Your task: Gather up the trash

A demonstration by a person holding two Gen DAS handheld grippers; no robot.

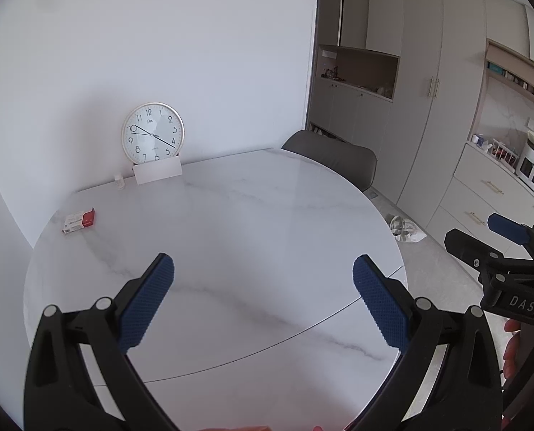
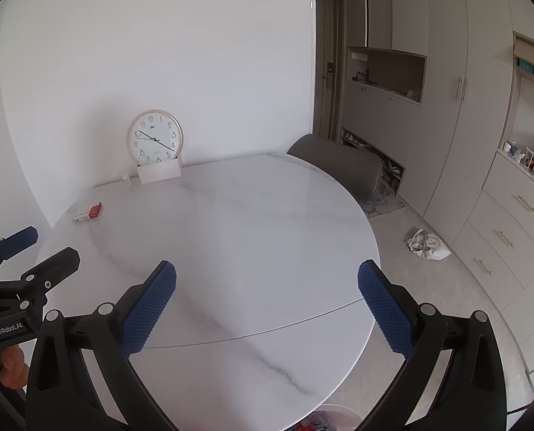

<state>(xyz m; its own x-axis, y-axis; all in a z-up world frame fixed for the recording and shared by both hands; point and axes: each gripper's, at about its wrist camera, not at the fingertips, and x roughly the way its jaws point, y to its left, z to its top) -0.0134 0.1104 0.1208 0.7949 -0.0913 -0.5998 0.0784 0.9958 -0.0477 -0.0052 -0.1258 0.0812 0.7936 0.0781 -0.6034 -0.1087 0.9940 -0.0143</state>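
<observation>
Right now both grippers are hovering wide open and empty over the marble table point(image 1: 252, 215). The small red-and-white box point(image 1: 79, 220) is lying far left near the table's edge, long axis running left-right, so the left gripper point(image 1: 263, 287) is sitting nearer than the right gripper point(image 2: 267, 294).

Clock point(image 1: 153, 133) taken as landmark. White card point(image 1: 157, 173) covers its bottom rim — the 6 is partly hidden. Small bottle point(image 1: 119, 181) left of the clock: too small to read. Red-and-white box point(image 1: 79, 221), left of and nearer than the clock — print illegible. Right gripper point(image 1: 482, 233), far right of the clock, is cut by the frame edge.
</observation>
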